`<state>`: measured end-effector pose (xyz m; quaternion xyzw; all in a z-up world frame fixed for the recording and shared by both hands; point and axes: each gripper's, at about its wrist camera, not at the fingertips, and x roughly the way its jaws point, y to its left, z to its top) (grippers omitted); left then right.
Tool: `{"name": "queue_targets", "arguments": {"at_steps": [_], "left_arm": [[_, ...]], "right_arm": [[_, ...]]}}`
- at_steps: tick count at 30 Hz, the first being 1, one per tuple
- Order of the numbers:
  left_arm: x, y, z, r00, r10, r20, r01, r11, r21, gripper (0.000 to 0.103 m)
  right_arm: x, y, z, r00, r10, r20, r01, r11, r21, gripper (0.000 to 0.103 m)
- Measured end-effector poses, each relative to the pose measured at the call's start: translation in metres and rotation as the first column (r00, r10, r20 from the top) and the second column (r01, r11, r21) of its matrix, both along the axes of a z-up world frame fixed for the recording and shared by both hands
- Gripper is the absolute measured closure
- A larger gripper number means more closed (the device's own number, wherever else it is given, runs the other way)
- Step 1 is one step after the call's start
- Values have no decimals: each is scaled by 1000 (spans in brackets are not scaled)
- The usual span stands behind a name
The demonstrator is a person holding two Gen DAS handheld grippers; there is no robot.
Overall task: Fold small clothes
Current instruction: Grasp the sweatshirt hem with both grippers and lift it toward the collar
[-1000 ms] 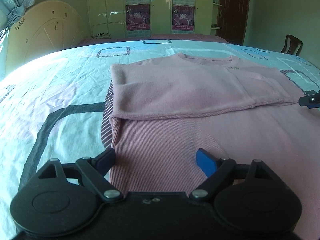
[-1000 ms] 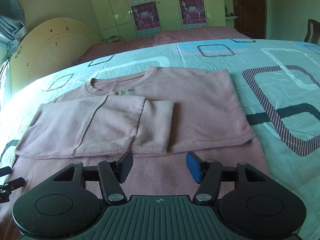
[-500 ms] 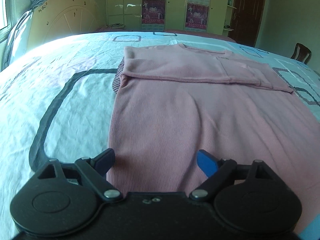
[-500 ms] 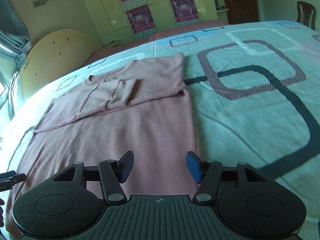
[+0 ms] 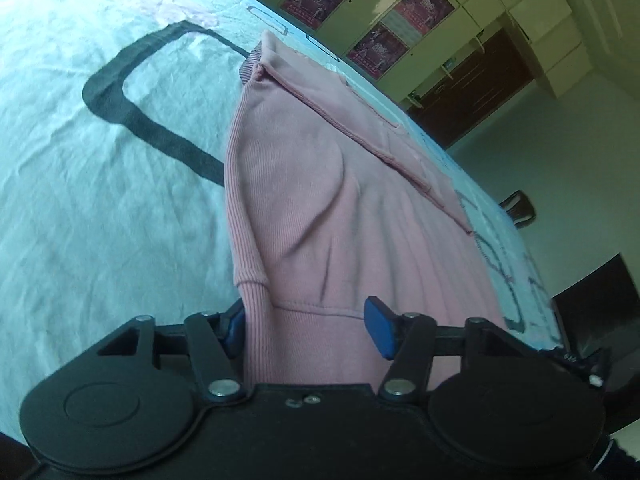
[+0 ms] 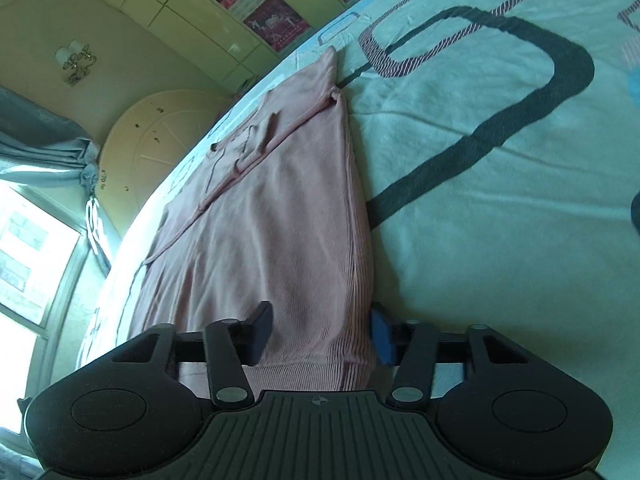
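Observation:
A pink ribbed sweater (image 5: 320, 200) lies flat on the bed, its sleeves folded across the chest. My left gripper (image 5: 306, 326) is open with the sweater's bottom left hem corner between its jaws; that corner is bunched and lifted slightly. My right gripper (image 6: 320, 330) is open with the bottom right hem corner (image 6: 344, 344) between its jaws. Both views are tilted. The sweater also shows in the right wrist view (image 6: 280, 220).
The bed sheet (image 5: 100, 180) is light blue with dark rounded-square patterns and surrounds the sweater. A cream headboard (image 6: 160, 136) and a wardrobe with posters (image 5: 360, 20) stand beyond. A chair (image 5: 520, 208) is past the bed's far side.
Both grippers have moved back and down to the sweater's bottom hem and tilted; each now has a hem corner between its open jaws.

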<state>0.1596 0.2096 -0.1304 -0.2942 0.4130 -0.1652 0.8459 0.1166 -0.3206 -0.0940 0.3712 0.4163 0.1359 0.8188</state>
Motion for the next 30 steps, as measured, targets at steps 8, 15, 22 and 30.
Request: {"name": "queue_targets", "arguments": {"at_steps": [8,15,22,30], "left_arm": [[19,9,-21,996,86,-23,-88,984,-156,62],[17,4,-2,992,117,42,-115,992,-56,99],[48,14,33,979,146,141,-121,978,-172,99],[176,12,56,963,197,184,-150,958,-242,99]], "right_arm": [[12,-11,-18,1000,-21,1,20,980,200,60],[19,-10,7,994,35,99,-50,987,150,93],[54,-16,55,977,-10,214,-24,988,154,93],[175,-12,85,967,-165,192,134,978,161,93]]}}
